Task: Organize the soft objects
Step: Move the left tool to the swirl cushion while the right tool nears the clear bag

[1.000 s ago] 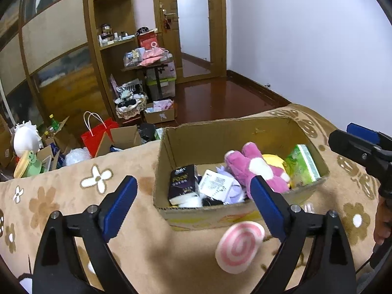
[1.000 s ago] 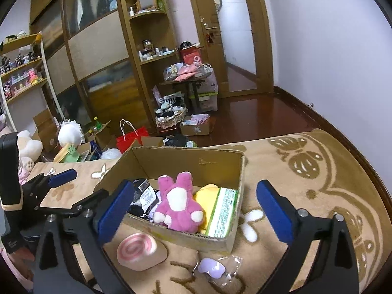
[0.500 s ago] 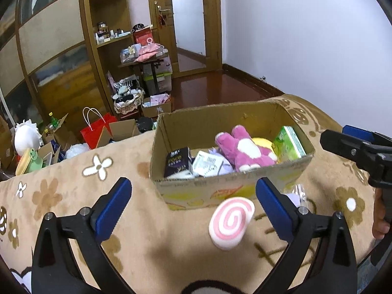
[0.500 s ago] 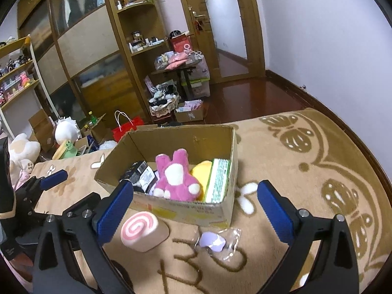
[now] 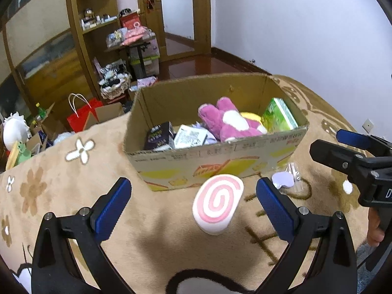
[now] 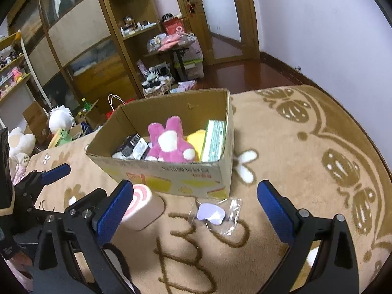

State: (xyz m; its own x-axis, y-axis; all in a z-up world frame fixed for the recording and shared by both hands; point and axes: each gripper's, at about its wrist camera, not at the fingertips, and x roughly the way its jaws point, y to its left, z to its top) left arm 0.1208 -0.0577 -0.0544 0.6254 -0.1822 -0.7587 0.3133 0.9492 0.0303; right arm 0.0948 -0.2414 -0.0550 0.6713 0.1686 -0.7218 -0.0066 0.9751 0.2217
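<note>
A cardboard box (image 5: 215,156) is sitting on a tan plush blanket (image 5: 61,178) patterned with brown and white flowers. Inside the box, a pink and white plush toy (image 5: 227,120) is lying near the middle, with a yellow soft item (image 5: 250,116) just behind it, a green tissue pack (image 5: 279,117) standing against the right wall, and a black carton (image 5: 159,136) and a white printed packet (image 5: 191,137) filling the left part. In front of the box, on the blanket, a pink-and-white swirl roll cushion (image 5: 216,202) is lying just outside the near wall. Beside it, toward the right, a small lilac soft item in a clear plastic bag (image 6: 214,213) is resting on the blanket near the box's corner. The left gripper (image 5: 193,205) is hovering with its blue-padded fingers spread wide, the swirl cushion sitting between them without touching either pad. The right gripper (image 6: 193,207) is also holding its fingers wide apart, gripping nothing, with the bagged lilac item lying between them. Behind the blanket, a wooden shelving unit (image 6: 127,34) and a red paper bag (image 5: 80,116) are standing in a cluttered room.
</note>
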